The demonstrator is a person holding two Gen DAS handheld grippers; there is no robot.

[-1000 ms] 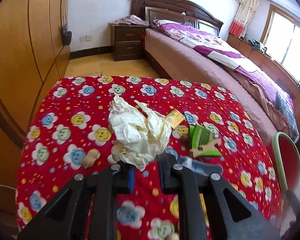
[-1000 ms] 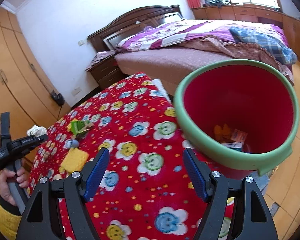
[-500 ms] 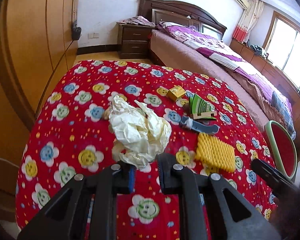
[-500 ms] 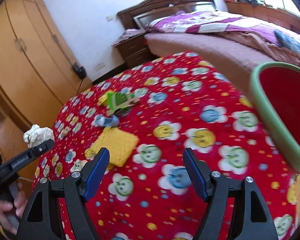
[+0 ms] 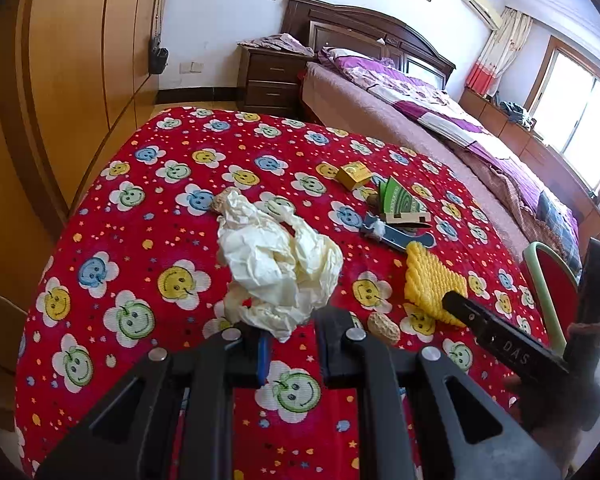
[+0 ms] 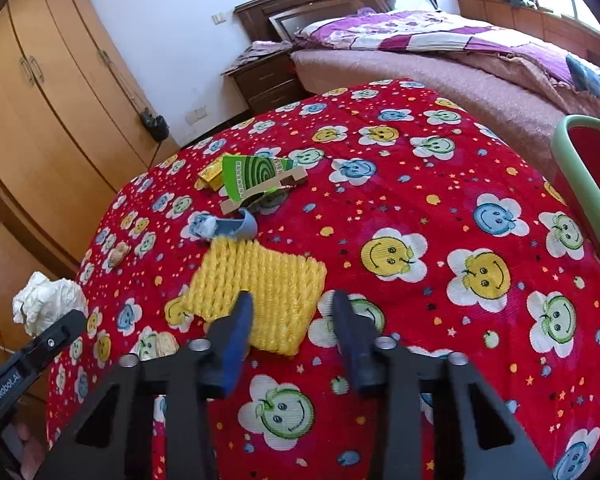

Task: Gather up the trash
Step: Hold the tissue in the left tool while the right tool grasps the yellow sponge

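Red cloth (image 6: 420,184) with smiley flowers covers the table under both my claws. My left claw (image 5: 290,350) is clamped on the tail of a crumpled paper wad (image 5: 278,268), which bulges up and away from the jaws; it looks feather-light and springy, so the pinch on that thin tail should carry it, though a loose fold could tear or slip out. My right claw (image 6: 292,334) has just been closing, with the near edge of the yellow foam net (image 6: 260,284) between its blue pads (image 6: 240,332). I judge the pads are not pressing it yet, since a clear gap shows on the right side. That net should be soft, squashy and light, lying flat, so taking it by the near edge is the sensible hold; it will flop once lifted. Just left of the left claw's right finger lies a peanut (image 5: 384,328). Beyond the net sits a grey-blue scrap (image 6: 224,226), then a green card packet (image 6: 256,180) and a small yellow box (image 5: 354,175), all stiff and light. Off to my right stands the red bin (image 6: 580,184) with its green rim. Farther off are a bed (image 6: 440,64) and wardrobe (image 6: 48,92).
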